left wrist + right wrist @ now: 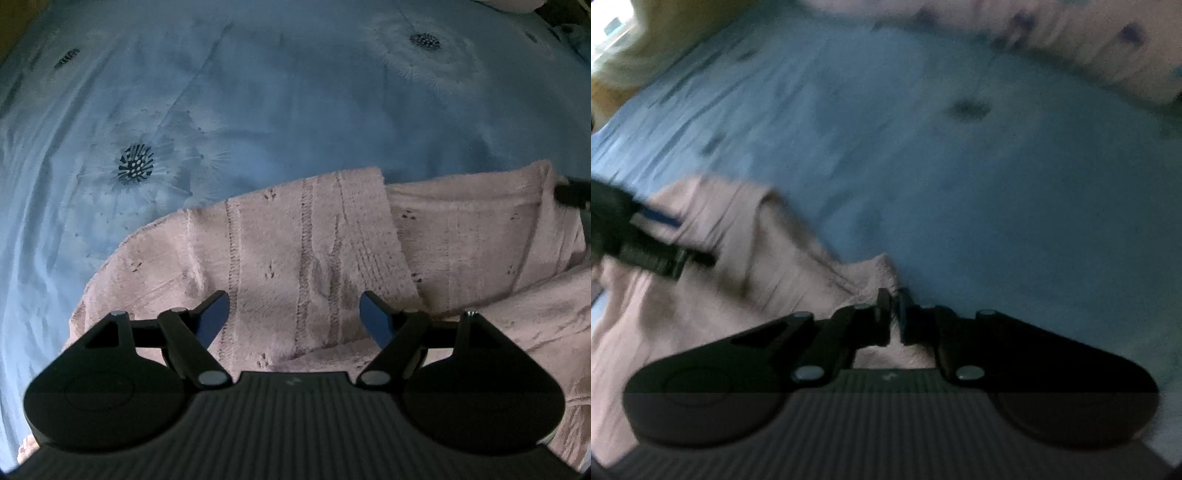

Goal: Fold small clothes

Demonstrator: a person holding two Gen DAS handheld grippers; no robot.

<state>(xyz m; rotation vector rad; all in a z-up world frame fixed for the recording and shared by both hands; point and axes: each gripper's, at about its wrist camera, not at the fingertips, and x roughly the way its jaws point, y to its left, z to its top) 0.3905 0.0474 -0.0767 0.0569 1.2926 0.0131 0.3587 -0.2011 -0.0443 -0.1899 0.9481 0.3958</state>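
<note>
The pink knit (303,251) lies partly folded on the blue bedsheet (258,92). Left gripper (295,314) hangs spread above it; right gripper (894,314) pinches its edge, bare sheet beyond.

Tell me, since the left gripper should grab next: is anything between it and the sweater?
Nothing visible. The left gripper is open right over the pink sweater, only knit between its fingers. The right gripper pinches the sweater's far edge.
</note>
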